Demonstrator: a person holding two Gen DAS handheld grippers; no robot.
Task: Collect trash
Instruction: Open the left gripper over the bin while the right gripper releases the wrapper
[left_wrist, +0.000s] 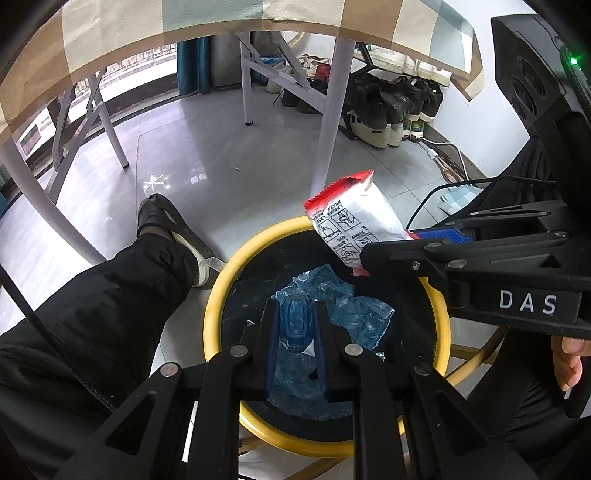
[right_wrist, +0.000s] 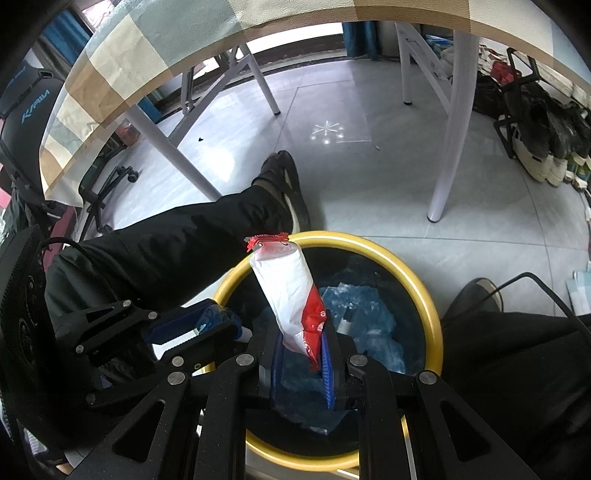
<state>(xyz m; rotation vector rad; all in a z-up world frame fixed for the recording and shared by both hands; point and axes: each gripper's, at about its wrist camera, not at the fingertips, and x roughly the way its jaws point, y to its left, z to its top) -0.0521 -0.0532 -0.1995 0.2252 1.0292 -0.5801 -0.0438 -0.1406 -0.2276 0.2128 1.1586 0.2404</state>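
A yellow-rimmed bin (left_wrist: 214, 306) (right_wrist: 424, 295) with a black liner stands on the floor below both grippers, and crumpled blue plastic (left_wrist: 354, 310) (right_wrist: 369, 306) lies inside it. My left gripper (left_wrist: 295, 314) (right_wrist: 218, 325) hangs over the bin's mouth, shut on a small blue translucent plastic piece (left_wrist: 295, 325) (right_wrist: 212, 319). My right gripper (right_wrist: 301, 343) (left_wrist: 369, 254) is over the bin's right side, shut on the lower end of a red-and-white wrapper (right_wrist: 288, 291) (left_wrist: 351, 218). The wrapper sticks up and away from the fingers, above the far rim.
A person's leg in black trousers (left_wrist: 110, 295) (right_wrist: 177, 243) with a dark shoe (left_wrist: 166, 218) lies left of the bin. White table legs (left_wrist: 332, 110) (right_wrist: 450, 129) stand behind it under a checked cloth (left_wrist: 184, 22). Shoes (left_wrist: 388, 107) and cables (left_wrist: 443, 158) fill the far right.
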